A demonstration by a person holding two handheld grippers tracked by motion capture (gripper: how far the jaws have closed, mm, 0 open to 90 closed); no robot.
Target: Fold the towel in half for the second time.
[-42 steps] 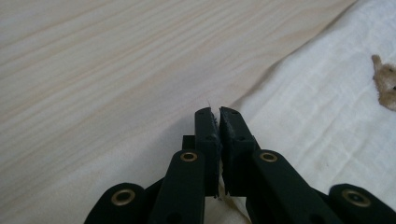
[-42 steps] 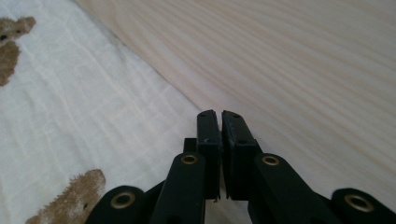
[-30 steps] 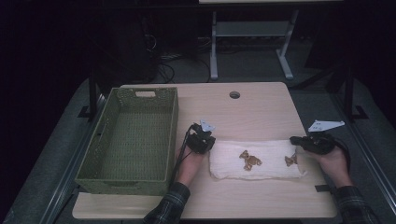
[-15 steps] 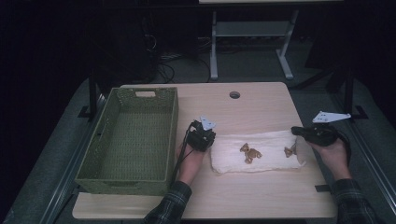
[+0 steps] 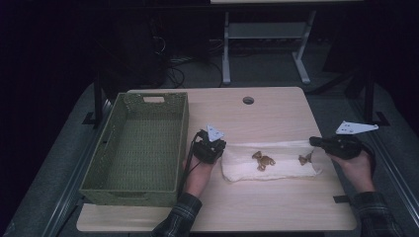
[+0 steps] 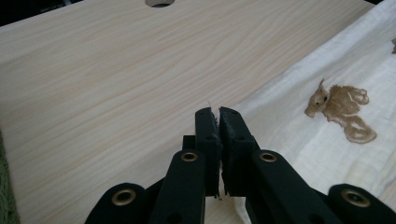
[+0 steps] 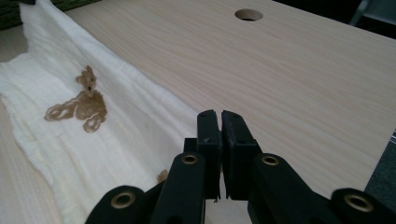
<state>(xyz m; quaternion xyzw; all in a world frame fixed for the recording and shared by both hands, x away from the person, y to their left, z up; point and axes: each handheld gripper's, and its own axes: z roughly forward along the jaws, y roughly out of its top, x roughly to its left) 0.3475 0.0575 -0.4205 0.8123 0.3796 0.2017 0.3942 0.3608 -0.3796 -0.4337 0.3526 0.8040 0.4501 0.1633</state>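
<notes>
A white cloth point(image 5: 281, 168) with brown embroidered figures point(image 5: 263, 160) lies across the near middle of the wooden table point(image 5: 257, 113). My left gripper point(image 5: 221, 149) is shut on the cloth's far left corner. In the left gripper view its jaws point(image 6: 218, 112) are pressed together, and the cloth point(image 6: 299, 140) runs under them. My right gripper point(image 5: 313, 141) is shut on the far right corner. The right gripper view shows closed jaws point(image 7: 218, 115), with the cloth's point(image 7: 116, 140) raised far edge leading to them. That edge runs straight between the two grippers.
A green woven basket point(image 5: 184, 143), empty, stands on the table's left side just beside my left hand. A round cable hole point(image 5: 248, 100) sits near the far edge. Bare tabletop lies beyond the cloth, with a metal frame point(image 5: 262, 34) on the floor behind.
The right gripper shifted slightly toward the far side and the cloth's right end followed. The left gripper has hardly moved. Both pairs of jaws stay closed.
</notes>
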